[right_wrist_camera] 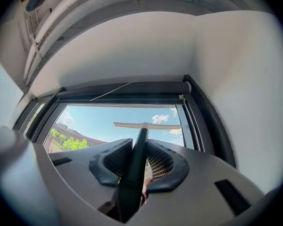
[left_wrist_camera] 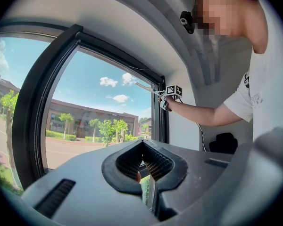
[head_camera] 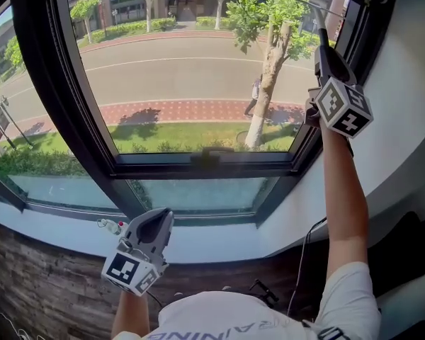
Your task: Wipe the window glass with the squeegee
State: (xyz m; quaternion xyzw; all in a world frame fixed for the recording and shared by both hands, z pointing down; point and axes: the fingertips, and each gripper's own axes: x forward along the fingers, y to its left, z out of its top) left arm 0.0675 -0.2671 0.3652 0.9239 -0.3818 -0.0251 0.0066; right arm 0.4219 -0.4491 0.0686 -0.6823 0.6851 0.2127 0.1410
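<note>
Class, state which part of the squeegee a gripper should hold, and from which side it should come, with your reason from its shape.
The dark straight handle, from its rear end, jaws closing on its two sides, as the right gripper does. It is narrow, and this leaves the wide crosswise blade free to meet the window glass.

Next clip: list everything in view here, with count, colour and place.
window glass: one, clear, ahead, street beyond
window frame: one, black, around the glass
squeegee: one, dark handle, pale blade, high near the window's upper right
sill: one, white, below the window
small item: one, too small to identify, on the sill, left
bulky object: one, black, low at right
left gripper: one, grey, low by the sill, jaws together, empty
right gripper: one, grey, raised, jaws shut on the squeegee
</note>
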